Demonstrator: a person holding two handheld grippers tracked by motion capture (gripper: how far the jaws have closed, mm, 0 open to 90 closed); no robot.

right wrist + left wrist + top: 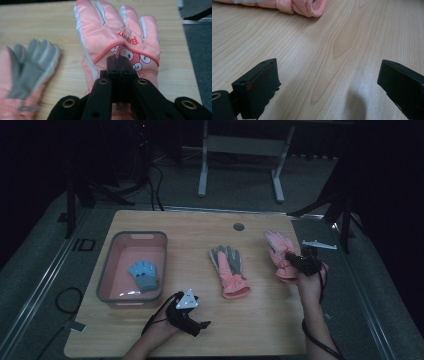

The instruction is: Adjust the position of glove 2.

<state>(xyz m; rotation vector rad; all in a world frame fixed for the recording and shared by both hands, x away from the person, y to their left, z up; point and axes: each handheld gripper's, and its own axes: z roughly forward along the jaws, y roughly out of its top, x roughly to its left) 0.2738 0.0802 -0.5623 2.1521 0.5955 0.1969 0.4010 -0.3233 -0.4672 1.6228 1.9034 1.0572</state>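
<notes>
Glove [117,42] sits apparently pinched between right gripper [119,65] jaws.

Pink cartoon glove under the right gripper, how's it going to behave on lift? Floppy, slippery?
The pink cartoon glove looks padded and soft, so it will likely droop on either side of the right gripper, whose jaws look closed on its back. The shell looks smooth, so possibly slick. Probably light; unlikely to roll, lying flat on the table.

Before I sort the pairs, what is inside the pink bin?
Inside the pink bin lies one blue glove, flat on the bottom. The rest of the bottom looks bare; whatever sits under the glove is covered.
</notes>
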